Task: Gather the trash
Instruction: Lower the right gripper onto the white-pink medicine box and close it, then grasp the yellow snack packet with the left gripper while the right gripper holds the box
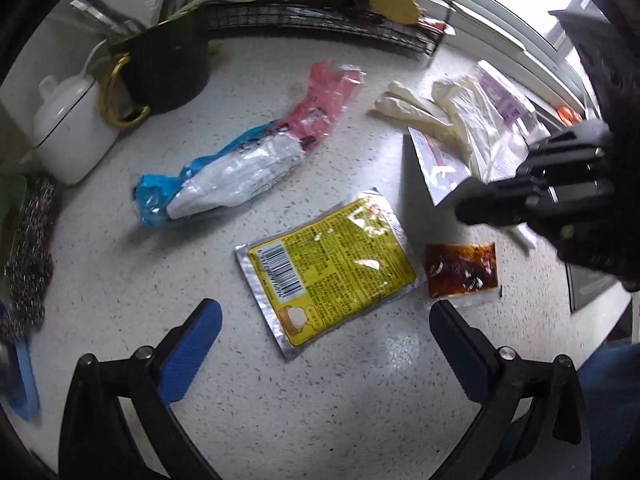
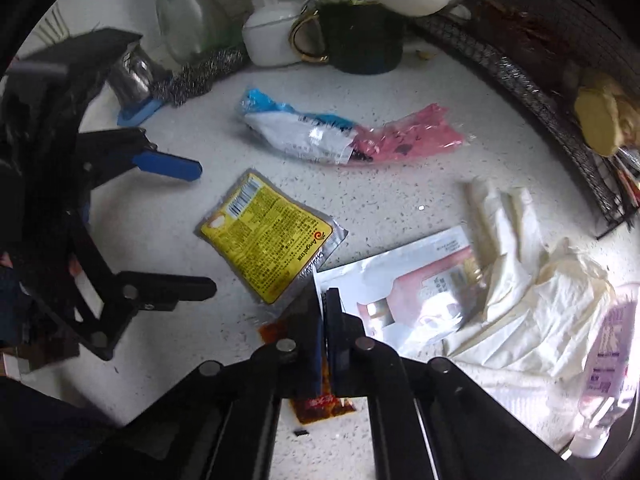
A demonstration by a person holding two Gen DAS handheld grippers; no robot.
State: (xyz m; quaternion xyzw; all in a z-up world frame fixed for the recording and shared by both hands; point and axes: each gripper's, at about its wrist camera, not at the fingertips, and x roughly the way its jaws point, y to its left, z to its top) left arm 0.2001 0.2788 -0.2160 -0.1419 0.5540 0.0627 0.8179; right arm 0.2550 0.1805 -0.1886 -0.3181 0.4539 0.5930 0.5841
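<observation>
A yellow foil packet (image 1: 328, 268) (image 2: 264, 240) lies flat on the speckled counter (image 1: 280, 400). My left gripper (image 1: 324, 320) (image 2: 206, 227) hangs open above the packet's near end, one blue pad on either side, touching nothing. To the packet's right lies a brown sauce sachet (image 1: 460, 274) (image 2: 320, 404). My right gripper (image 2: 326, 300) (image 1: 464, 210) is shut, and the left corner of a silver and pink pouch (image 2: 404, 280) (image 1: 436, 164) appears pinched in it. The sachet lies under its fingers. Farther back lies a crumpled blue, white and pink wrapper (image 1: 248, 160) (image 2: 340, 136).
Cream rubber gloves (image 1: 440, 116) (image 2: 520, 280) lie over the pouch, with a purple packet (image 2: 608, 344) beside them. A dark mug with a gold handle (image 1: 168, 68), a white lidded pot (image 1: 68, 128), steel scourers (image 1: 28, 248) and a wire basket (image 1: 320, 24) line the back.
</observation>
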